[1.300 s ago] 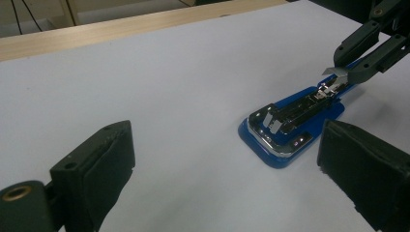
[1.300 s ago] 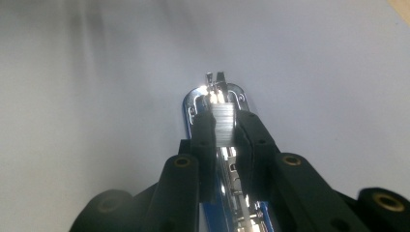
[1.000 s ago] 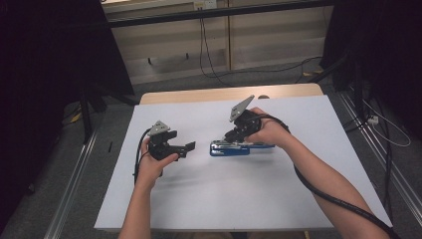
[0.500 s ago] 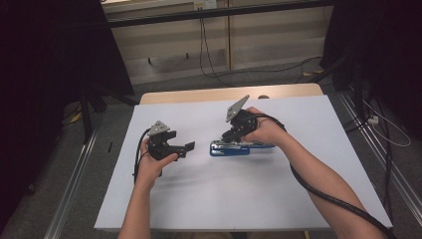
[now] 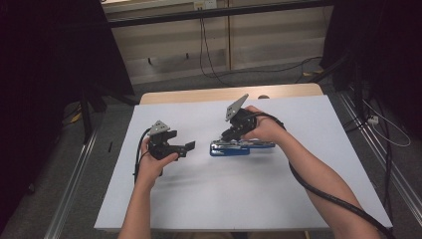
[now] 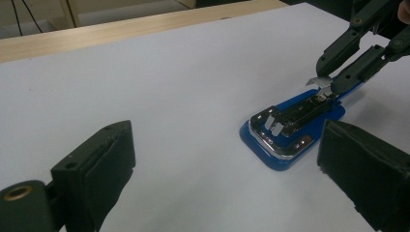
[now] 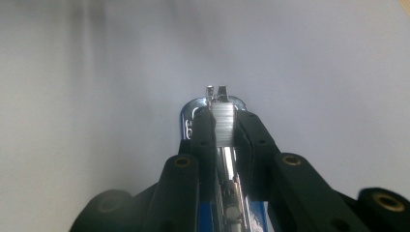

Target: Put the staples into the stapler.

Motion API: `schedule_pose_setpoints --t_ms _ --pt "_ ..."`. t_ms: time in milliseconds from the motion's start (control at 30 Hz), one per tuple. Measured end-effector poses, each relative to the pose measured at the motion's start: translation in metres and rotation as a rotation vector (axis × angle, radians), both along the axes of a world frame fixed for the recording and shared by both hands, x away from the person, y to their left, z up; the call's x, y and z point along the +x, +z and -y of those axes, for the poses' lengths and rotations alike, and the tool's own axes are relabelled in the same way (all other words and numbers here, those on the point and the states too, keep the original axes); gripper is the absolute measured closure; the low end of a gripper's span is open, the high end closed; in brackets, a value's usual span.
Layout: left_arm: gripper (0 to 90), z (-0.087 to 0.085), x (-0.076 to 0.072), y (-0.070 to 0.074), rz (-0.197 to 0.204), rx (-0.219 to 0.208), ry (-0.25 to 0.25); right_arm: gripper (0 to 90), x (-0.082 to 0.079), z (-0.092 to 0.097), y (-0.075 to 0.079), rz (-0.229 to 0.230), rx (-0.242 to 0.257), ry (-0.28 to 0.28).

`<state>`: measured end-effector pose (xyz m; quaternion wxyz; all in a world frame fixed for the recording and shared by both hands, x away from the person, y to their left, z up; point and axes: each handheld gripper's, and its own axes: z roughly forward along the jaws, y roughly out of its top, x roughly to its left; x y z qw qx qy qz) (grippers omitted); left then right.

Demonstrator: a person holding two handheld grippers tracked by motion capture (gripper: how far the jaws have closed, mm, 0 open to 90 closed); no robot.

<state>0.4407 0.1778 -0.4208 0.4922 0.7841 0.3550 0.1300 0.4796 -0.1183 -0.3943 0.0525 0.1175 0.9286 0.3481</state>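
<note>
Remaining unmoved: right gripper (image 7: 223, 126) jaws pinching staple strip (image 7: 223, 123) over stapler (image 5: 236, 147).

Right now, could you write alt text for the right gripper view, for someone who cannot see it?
Two black fingers of the right gripper pinch a strip of silver staples directly above an open blue stapler. The stapler lies on a plain white table.

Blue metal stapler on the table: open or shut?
Open. The blue metal stapler shows its bare chrome magazine; the right gripper holds a staple strip.
</note>
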Motion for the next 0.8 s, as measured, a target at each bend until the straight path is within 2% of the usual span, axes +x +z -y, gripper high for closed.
schedule_pose_setpoints --t_ms 800 --pt "6.5 -0.002 0.000 0.000 -0.012 0.010 0.003 79.0 0.012 -0.009 -0.011 -0.004 -0.011 0.073"
